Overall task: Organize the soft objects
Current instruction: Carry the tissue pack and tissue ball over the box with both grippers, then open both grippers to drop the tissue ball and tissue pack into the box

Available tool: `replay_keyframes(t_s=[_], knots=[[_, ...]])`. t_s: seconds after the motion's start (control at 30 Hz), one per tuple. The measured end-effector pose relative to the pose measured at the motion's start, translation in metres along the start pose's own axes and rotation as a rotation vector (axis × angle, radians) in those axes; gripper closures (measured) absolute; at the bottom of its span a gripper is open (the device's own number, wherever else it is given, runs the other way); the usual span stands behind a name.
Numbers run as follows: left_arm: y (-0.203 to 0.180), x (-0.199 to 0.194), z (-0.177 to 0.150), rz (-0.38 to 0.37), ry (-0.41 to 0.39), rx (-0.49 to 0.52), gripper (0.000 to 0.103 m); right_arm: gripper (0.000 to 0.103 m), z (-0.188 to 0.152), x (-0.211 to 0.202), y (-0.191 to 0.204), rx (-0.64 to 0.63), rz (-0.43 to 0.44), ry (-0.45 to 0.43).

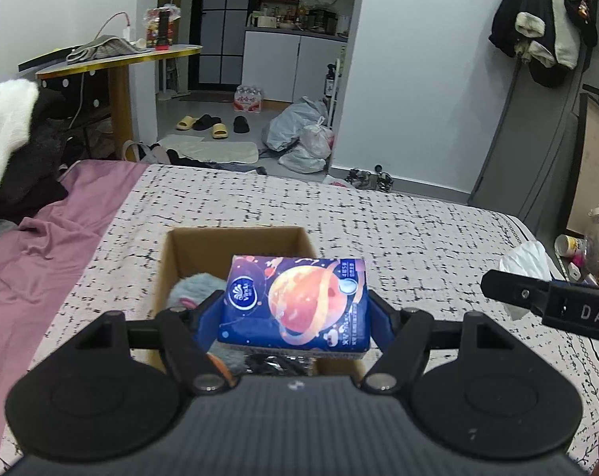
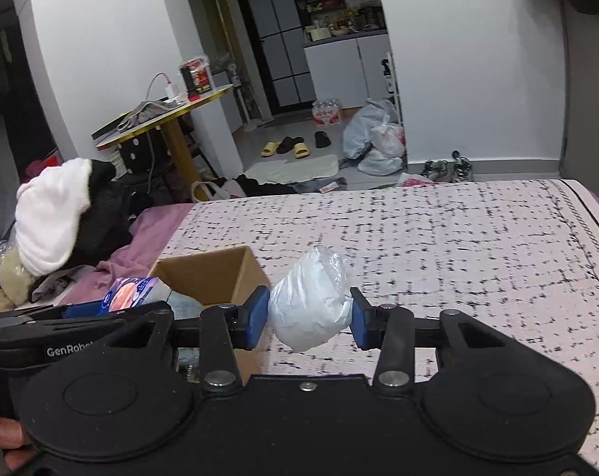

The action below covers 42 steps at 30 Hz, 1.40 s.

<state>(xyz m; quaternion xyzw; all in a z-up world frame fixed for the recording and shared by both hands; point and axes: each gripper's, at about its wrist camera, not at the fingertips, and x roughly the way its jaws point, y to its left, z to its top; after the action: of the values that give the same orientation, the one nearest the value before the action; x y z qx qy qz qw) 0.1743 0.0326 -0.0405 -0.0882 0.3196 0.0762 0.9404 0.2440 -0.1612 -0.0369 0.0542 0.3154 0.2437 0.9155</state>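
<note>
My left gripper (image 1: 295, 313) is shut on a blue tissue pack (image 1: 297, 301) printed with an orange planet, held above an open cardboard box (image 1: 236, 244) on the bed. A grey plush toy (image 1: 194, 287) lies inside the box, partly hidden by the pack. In the right wrist view my right gripper (image 2: 309, 315) is shut on a white plastic-wrapped bundle (image 2: 311, 301), held just right of the same box (image 2: 216, 273). The tissue pack (image 2: 129, 293) shows there at the left. The right gripper's finger and the white bundle (image 1: 525, 261) also appear at the left wrist view's right edge.
The box stands on a black-and-white patterned bedspread (image 2: 458, 246). A mauve sheet (image 1: 41, 258) and a pile of white and black clothes (image 2: 61, 214) lie to the left. Beyond the bed are a round table (image 1: 117, 59), slippers and plastic bags (image 1: 299, 135) on the floor.
</note>
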Motion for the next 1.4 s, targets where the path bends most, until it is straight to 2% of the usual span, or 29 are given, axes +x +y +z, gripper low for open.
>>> replay_keyframes(t_s=[0.53, 0.97, 1.4], knots=[[0.062, -0.003, 0.004, 0.063, -0.005, -0.069, 0.031, 0.061, 0.015, 0.041, 0.054, -0.113, 0.088, 0.072], [0.091, 0.012, 0.012, 0.066, -0.012, -0.118, 0.031, 0.061, 0.028, 0.101, 0.088, -0.253, 0.094, 0.18], [0.116, 0.042, 0.018, 0.061, 0.006, -0.181, 0.031, 0.06, 0.029, 0.152, 0.105, -0.322, 0.078, 0.221]])
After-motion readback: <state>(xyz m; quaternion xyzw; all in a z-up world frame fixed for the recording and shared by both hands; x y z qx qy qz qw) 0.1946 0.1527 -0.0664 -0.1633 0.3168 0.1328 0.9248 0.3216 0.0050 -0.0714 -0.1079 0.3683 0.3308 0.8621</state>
